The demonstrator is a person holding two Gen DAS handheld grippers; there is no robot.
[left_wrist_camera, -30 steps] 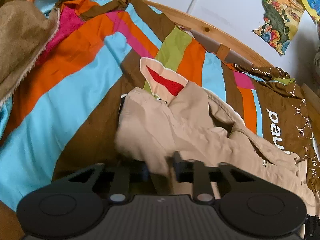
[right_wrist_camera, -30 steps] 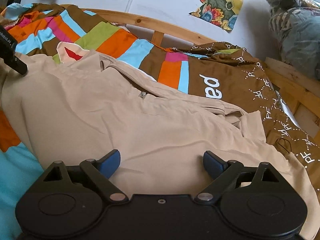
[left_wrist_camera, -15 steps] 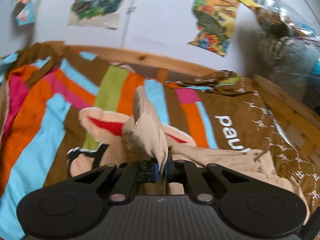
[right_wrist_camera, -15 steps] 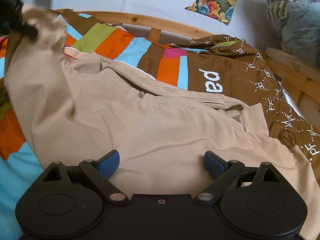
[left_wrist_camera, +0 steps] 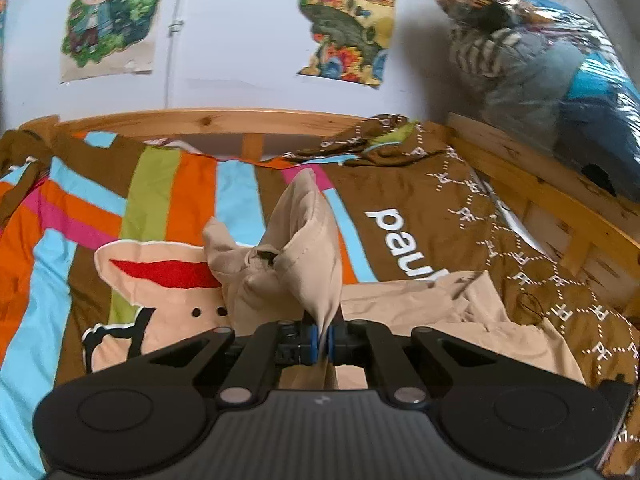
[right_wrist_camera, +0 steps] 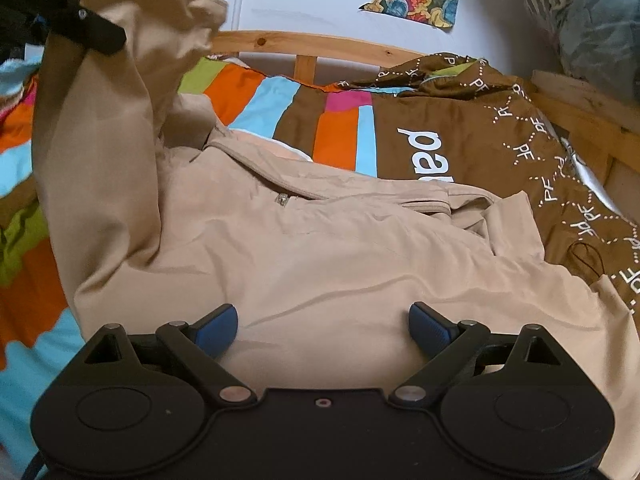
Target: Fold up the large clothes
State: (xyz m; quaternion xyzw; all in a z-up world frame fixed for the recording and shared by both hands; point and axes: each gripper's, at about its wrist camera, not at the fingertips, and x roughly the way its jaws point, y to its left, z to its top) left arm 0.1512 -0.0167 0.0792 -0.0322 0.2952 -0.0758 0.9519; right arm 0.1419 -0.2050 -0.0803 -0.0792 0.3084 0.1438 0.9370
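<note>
Sleeve fold in hand: carry the pinched sleeve across the chest of the beige jacket [right_wrist_camera: 320, 248] and lay it flat, cuff clear of the zip. Your left gripper [left_wrist_camera: 323, 340] has its jaws clamped on sleeve cloth, raised above the striped bed cover [left_wrist_camera: 168, 200], angled down. Right gripper [right_wrist_camera: 323, 322] hovers low over the jacket's hem, jaws wide and empty.

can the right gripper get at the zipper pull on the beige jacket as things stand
Probably yes. The right gripper is open over the flat body of the beige jacket, and the zipper pull lies uncovered ahead of it. The left gripper holds the lifted sleeve off to the side, clear of that path.
</note>
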